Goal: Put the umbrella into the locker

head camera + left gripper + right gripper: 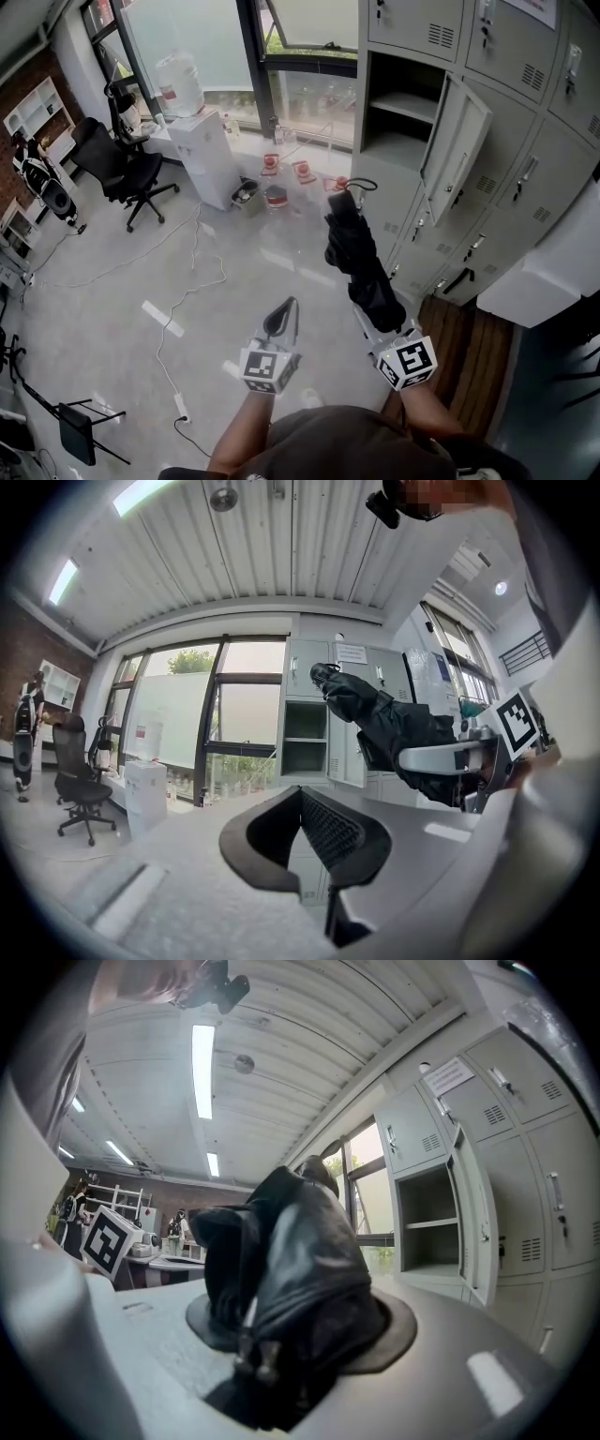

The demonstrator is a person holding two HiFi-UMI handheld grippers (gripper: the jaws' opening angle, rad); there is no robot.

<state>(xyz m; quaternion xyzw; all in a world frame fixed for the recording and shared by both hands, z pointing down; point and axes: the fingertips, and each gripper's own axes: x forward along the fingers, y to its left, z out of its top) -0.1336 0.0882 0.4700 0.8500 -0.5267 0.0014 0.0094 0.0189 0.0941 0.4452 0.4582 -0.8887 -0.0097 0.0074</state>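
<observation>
Head view first. The right gripper [382,323] is clamped on the near end of the folded black umbrella [354,253]. The umbrella juts out ahead with its far end aimed toward the locker [525,159] and its open compartment [403,89], but it's well short of that compartment. The door [457,141] hangs swung out on the compartment's right side. The left gripper [281,321] rides alongside, farther from the compartment, with its jaws together and nothing in them.

Left gripper view now. The pads meet at the tips, empty. The compartment sits straight beyond them, and the umbrella crosses in from its right.

Right gripper view. Black fabric bulges fat between the jaws, and that looks like a firm hold. The compartment stands off to the umbrella's right, split by a shelf [433,1225].

My read is that this is the carry-in. To do it well:
- Line the far end up with the compartment's mouth.
- Steer clear of the door edge.
- Choose above or below the shelf early.
- Slide the umbrella in lengthwise.
- Let go only once it rests on a surface inside.

Loose fabric could snag on that door.
</observation>
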